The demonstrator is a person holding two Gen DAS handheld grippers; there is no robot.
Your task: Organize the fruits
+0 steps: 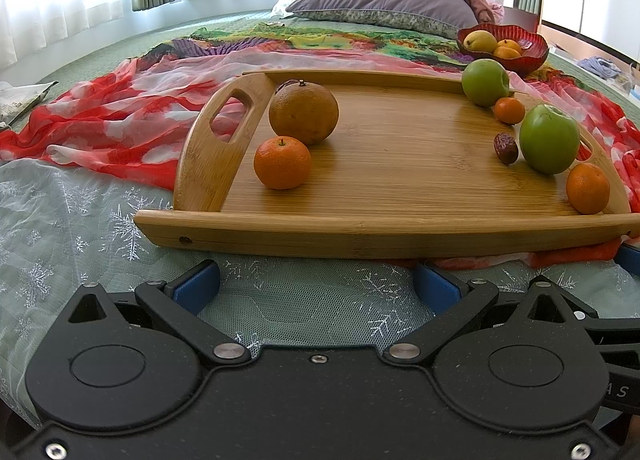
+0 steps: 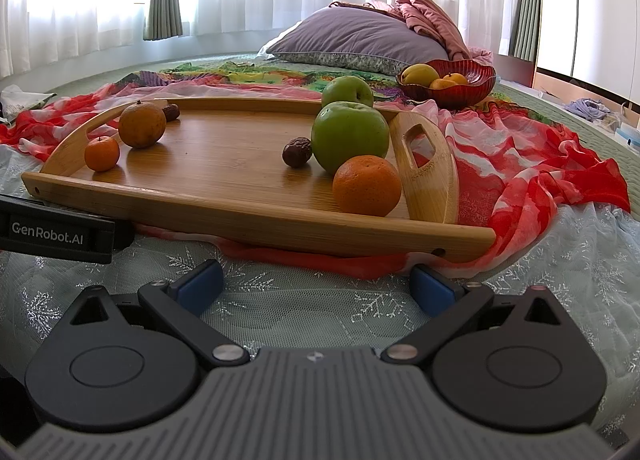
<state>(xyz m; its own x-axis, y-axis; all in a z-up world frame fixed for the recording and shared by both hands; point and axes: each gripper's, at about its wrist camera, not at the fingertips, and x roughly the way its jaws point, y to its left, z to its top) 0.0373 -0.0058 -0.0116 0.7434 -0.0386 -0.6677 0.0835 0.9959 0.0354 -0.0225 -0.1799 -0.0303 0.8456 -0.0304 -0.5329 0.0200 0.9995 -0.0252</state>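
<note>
Both grippers are low over the lace cloth (image 1: 60,220) on the bed, just in front of the near edge of the wooden tray (image 1: 360,232), and both point level toward it. The left gripper (image 1: 316,288) has its jaws wide apart and holds nothing. The right gripper (image 2: 318,286) is also wide and holds nothing.

On the tray, a big orange (image 1: 303,113) and a small mandarin (image 1: 282,162) are touching beside the left handle. Along the right edge stand two green apples (image 1: 549,139), a date (image 1: 505,148) and two more mandarins (image 1: 587,188). The red bowl (image 1: 532,60) with fruits in it stands on the bed beyond the far right corner of the tray.
</note>
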